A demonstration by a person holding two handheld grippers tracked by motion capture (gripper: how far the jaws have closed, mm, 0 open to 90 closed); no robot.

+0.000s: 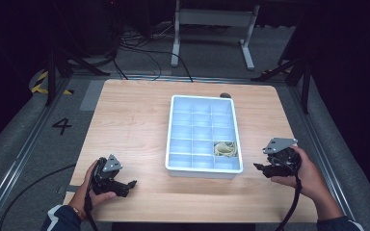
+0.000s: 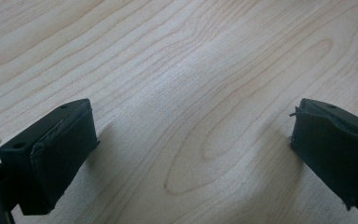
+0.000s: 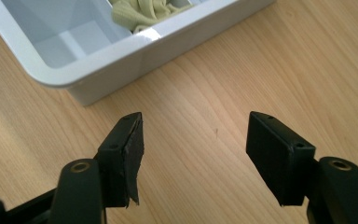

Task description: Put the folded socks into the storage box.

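Now we hold both tools agape: left tool [image 2: 193, 154] over bare worktop [image 1: 130, 125], right tool [image 3: 196, 144] just short of the tray [image 3: 121, 60]; beyond it the soft, light band bundle [image 3: 140, 14] wants a pinch mid-clump.

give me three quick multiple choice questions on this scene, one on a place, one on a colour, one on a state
1. Where in the tray do the bands lie?
A. far left corner
B. right column, second row from the near edge
C. middle column, far row

2. What colour are the bands?
A. red
B. pale yellow-green
C. black

3. How do the right gripper's jaws stand?
A. open, with nothing between them
B. shut on the bands
C. shut on the tray's rim

Answers:
1 B, the high view shows them in that compartment.
2 B, seen in the high view and the right gripper view.
3 A, bare table shows between the jaws.
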